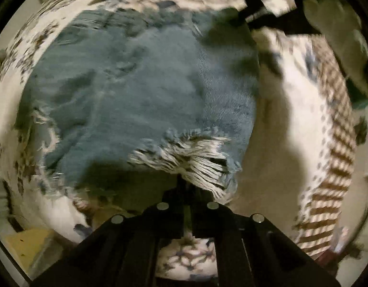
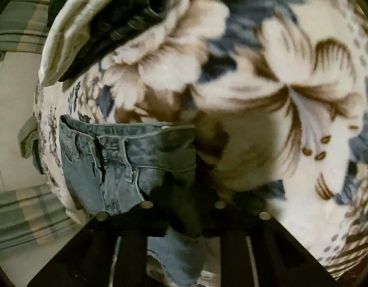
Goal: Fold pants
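- Nearest my left wrist camera, my left gripper [image 1: 187,186] has its fingers drawn close together at the frayed hem [image 1: 196,157] of the jeans [image 1: 136,91]; they look pinched on the fringe, though the contact itself is dark and I judge it rather than see it.
- Nearest my right wrist camera, my right gripper [image 2: 184,205] sits at the denim below the waistband [image 2: 126,134]; its fingertips are lost in shadow, so I cannot tell whether they are clamped or loose. A strip of denim [image 2: 176,251] shows beneath the gripper body.
- Beyond my left fingers, the jeans lie spread as a broad, rumpled blue panel on the floral blanket [image 1: 286,110], frayed edges showing along the near and left sides.
- Beyond my right fingers, the waistband, belt loops and fly seam face up, lying flat on the same blanket [image 2: 267,124].
- Farthest off, a pile of pale and dark cloth [image 2: 95,24] rests at the blanket's far edge, well apart from the jeans; a gloved hand [image 1: 337,35] and dark frame show at the top right of the left view.
- Progress, as I judge it: the pants look compact and possibly folded over once, but the surface is wrinkled and no neat final fold shows. Smoothing and at least one further fold appear to remain.
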`<state>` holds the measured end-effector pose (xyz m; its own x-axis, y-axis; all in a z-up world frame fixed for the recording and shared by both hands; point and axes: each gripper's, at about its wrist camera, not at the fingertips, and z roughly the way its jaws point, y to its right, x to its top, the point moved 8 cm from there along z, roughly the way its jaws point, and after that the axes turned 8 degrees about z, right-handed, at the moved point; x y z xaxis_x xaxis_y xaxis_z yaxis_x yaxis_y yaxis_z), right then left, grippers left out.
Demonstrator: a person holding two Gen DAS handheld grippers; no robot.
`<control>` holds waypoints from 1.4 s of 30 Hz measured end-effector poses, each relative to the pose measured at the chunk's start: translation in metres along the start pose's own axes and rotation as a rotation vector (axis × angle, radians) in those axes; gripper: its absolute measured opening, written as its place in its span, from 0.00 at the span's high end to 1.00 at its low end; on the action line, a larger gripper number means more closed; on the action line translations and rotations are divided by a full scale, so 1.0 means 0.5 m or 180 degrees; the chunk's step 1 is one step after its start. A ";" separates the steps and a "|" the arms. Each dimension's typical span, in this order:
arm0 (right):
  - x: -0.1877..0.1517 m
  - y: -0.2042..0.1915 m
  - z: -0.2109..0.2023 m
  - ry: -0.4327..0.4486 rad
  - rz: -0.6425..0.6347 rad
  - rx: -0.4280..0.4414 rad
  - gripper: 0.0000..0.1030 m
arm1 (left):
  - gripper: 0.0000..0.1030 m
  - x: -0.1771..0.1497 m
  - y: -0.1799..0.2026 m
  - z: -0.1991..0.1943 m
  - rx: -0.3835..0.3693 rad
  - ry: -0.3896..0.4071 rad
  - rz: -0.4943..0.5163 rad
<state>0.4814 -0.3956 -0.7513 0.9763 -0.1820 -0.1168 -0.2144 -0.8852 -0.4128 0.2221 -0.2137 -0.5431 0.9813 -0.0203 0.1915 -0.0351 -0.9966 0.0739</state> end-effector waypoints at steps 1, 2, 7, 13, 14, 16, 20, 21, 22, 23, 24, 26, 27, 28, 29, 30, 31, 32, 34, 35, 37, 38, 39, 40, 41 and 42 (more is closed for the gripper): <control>-0.002 -0.011 -0.005 0.0046 -0.0023 -0.0031 0.92 | 0.99 0.007 -0.014 -0.024 -0.0025 0.0049 -0.0052; -0.007 -0.028 -0.018 0.0103 -0.0044 -0.0042 0.93 | 0.99 0.015 -0.035 -0.049 -0.0055 0.0106 -0.0109; -0.036 -0.117 -0.110 0.0282 -0.0157 -0.0003 0.95 | 0.99 0.004 -0.161 -0.145 -0.0123 0.0396 -0.0470; -0.065 -0.318 -0.163 0.0367 -0.0435 0.0079 0.95 | 0.99 0.003 -0.298 -0.165 -0.0016 0.0616 -0.1041; -0.068 -0.369 -0.157 0.0374 -0.0548 0.0050 0.95 | 0.99 0.005 -0.318 -0.159 0.0010 0.0626 -0.1112; -0.070 -0.441 -0.133 0.0356 -0.0669 -0.0009 0.95 | 0.99 0.008 -0.372 -0.145 0.0080 0.0648 -0.1257; -0.071 -0.596 -0.045 0.0301 -0.0831 -0.0178 0.95 | 0.99 0.008 -0.450 -0.112 0.0172 0.0611 -0.1498; -0.071 -0.625 -0.022 0.0284 -0.0881 -0.0232 0.95 | 0.99 0.007 -0.470 -0.099 0.0198 0.0586 -0.1538; -0.070 -0.650 0.002 0.0277 -0.0911 -0.0296 0.95 | 0.99 0.004 -0.494 -0.084 0.0197 0.0557 -0.1603; -0.070 -0.678 0.033 0.0253 -0.0929 -0.0364 0.95 | 0.98 0.000 -0.517 -0.065 0.0203 0.0507 -0.1660; -0.072 -0.702 0.065 0.0216 -0.0968 -0.0444 0.95 | 0.98 -0.006 -0.537 -0.046 0.0201 0.0451 -0.1711; -0.071 -0.714 0.123 0.0142 -0.0995 -0.0594 0.95 | 0.98 -0.015 -0.561 -0.013 0.0143 0.0377 -0.1798; -0.072 -0.718 0.149 0.0107 -0.1020 -0.0669 0.95 | 0.98 -0.019 -0.578 0.007 0.0129 0.0327 -0.1823; -0.072 -0.723 0.172 0.0087 -0.1035 -0.0746 0.95 | 0.96 -0.023 -0.586 0.018 0.0094 0.0299 -0.1856; -0.071 -0.728 0.194 0.0062 -0.1073 -0.0828 0.95 | 0.95 -0.028 -0.600 0.028 0.0062 0.0281 -0.1928; -0.071 -0.735 0.211 0.0048 -0.1105 -0.0905 0.95 | 0.94 -0.031 -0.612 0.031 0.0040 0.0292 -0.1996; -0.071 -0.733 0.221 0.0037 -0.1118 -0.0939 0.95 | 0.94 -0.034 -0.623 0.032 0.0018 0.0313 -0.2057; -0.071 -0.731 0.230 0.0015 -0.1138 -0.0982 0.95 | 0.94 -0.038 -0.634 0.029 0.0008 0.0337 -0.2127; -0.067 -0.727 0.241 -0.0047 -0.1115 -0.1016 0.93 | 0.91 -0.049 -0.658 0.016 0.0115 0.0355 -0.2238; -0.067 -0.727 0.244 -0.0130 -0.1081 -0.0959 0.91 | 0.78 -0.054 -0.666 0.008 0.0173 0.0368 -0.2276; -0.070 -0.731 0.233 -0.0285 -0.1015 -0.0697 0.72 | 0.42 -0.067 -0.679 -0.017 0.0207 0.0457 -0.2379; -0.071 -0.732 0.224 -0.0318 -0.1006 -0.0598 0.63 | 0.25 -0.076 -0.682 -0.031 0.0197 0.0510 -0.2444; -0.072 -0.730 0.210 -0.0318 -0.1012 -0.0546 0.44 | 0.22 -0.089 -0.681 -0.048 0.0197 0.0568 -0.2530; -0.072 -0.724 0.189 -0.0299 -0.1024 -0.0448 0.34 | 0.22 -0.098 -0.679 -0.058 0.0180 0.0612 -0.2593; -0.075 -0.713 0.162 -0.0286 -0.1051 -0.0327 0.29 | 0.22 -0.112 -0.665 -0.071 0.0123 0.0652 -0.2682; -0.075 -0.699 0.143 -0.0273 -0.1075 -0.0294 0.18 | 0.22 -0.116 -0.653 -0.073 0.0076 0.0661 -0.2746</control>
<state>0.5176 -0.0488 -0.6673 0.9849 0.1607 -0.0648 0.1273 -0.9250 -0.3580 0.1694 0.1159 -0.5424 0.6098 0.7513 0.2524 0.7072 -0.6596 0.2547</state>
